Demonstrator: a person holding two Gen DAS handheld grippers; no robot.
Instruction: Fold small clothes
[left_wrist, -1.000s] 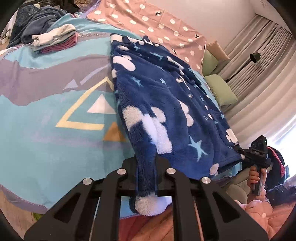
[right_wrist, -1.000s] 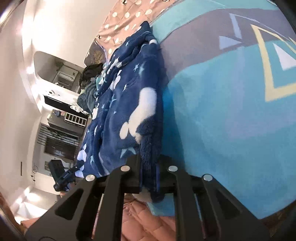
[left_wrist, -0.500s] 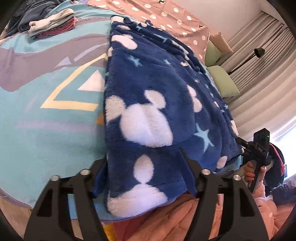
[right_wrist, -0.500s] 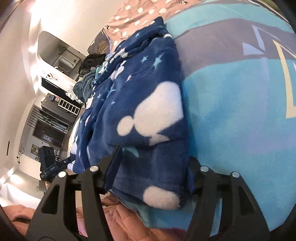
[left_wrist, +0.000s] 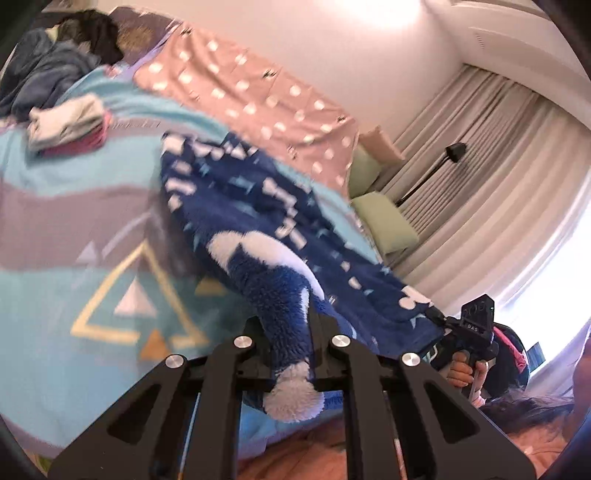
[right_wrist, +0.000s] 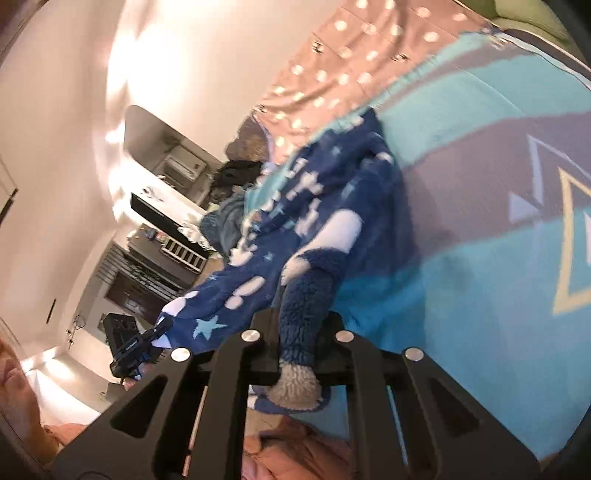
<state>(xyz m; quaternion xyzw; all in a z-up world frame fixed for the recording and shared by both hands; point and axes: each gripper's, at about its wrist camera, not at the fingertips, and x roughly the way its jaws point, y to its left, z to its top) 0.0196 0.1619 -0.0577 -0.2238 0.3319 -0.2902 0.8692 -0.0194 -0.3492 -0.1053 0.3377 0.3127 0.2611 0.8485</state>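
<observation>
Change: both claws were wide a moment ago | Left claw (left_wrist: 291, 347) now pinches the fuzzy blue jacket (left_wrist: 258, 206) hem | Right claw (right_wrist: 299, 343) pinches it too | Jacket on the bed (left_wrist: 48, 288), 12 o'clock | Ready to fold

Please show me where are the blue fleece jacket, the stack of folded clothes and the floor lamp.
blue fleece jacket (left_wrist: 258, 192), left wrist view, patterned front.
stack of folded clothes (left_wrist: 66, 123), left wrist view, top layer.
floor lamp (left_wrist: 456, 152), left wrist view, black head.
</observation>
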